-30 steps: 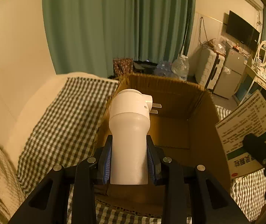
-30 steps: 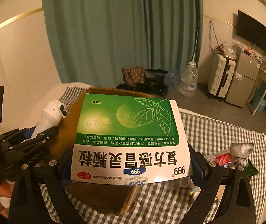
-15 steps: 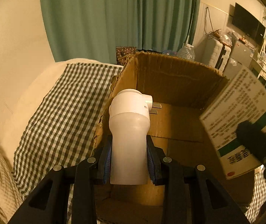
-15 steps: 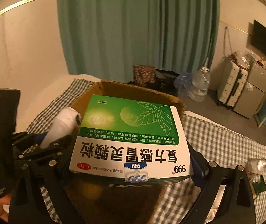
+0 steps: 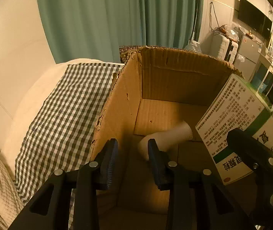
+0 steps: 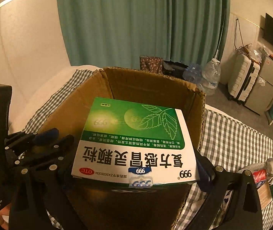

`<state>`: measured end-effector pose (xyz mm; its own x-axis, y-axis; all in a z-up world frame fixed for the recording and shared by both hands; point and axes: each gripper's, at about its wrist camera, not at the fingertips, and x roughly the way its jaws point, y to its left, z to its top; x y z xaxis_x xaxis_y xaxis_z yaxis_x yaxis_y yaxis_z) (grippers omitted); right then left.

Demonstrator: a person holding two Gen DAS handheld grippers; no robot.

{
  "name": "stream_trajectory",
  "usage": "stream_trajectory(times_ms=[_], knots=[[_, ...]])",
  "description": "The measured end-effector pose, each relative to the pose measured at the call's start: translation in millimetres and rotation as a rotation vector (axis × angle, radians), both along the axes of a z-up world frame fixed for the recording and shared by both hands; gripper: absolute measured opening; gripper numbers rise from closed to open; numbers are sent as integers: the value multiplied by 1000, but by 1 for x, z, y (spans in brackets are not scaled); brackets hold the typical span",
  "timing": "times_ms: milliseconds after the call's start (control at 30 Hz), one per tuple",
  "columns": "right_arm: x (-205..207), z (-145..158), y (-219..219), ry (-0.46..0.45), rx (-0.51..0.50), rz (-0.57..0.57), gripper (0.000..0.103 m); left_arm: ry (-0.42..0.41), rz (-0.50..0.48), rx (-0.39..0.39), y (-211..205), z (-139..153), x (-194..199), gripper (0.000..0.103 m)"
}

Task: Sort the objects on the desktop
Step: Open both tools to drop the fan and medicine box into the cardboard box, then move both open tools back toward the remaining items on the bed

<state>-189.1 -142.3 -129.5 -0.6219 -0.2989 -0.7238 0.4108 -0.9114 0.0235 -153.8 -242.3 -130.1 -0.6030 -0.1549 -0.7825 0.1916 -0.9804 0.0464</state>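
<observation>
Green curtains [image 5: 117,19] are hanging behind a bed spread with a checked cloth [image 5: 63,115], where an open cardboard box [image 5: 174,76] is standing. Over the box, the left gripper [image 5: 131,161] is opening its fingers [image 5: 109,159] with nothing between them, and a white bottle [image 5: 172,134] is lying on its side on the box floor just beyond. Beside it, the right gripper [image 6: 136,172] is clamping a green and white medicine carton [image 6: 136,140] by its two sides, holding it above the box opening.
</observation>
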Motion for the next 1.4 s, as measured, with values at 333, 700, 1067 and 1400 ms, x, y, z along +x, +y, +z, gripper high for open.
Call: stream_trajectory(times_ms=[333,700,1067,1400], knots=[[11,23,0,65,3,3,100,48,0,-35,7,23,9,56],[31,72,42,134,-75,-70,101,155,15,-67,19,71,26,85],[68,122,100,215,-89,-151,103,254,-2,-89,61,118,49,103],[98,155,160,251,-81,-246,103,335,-52,-98,111,157,73,103]])
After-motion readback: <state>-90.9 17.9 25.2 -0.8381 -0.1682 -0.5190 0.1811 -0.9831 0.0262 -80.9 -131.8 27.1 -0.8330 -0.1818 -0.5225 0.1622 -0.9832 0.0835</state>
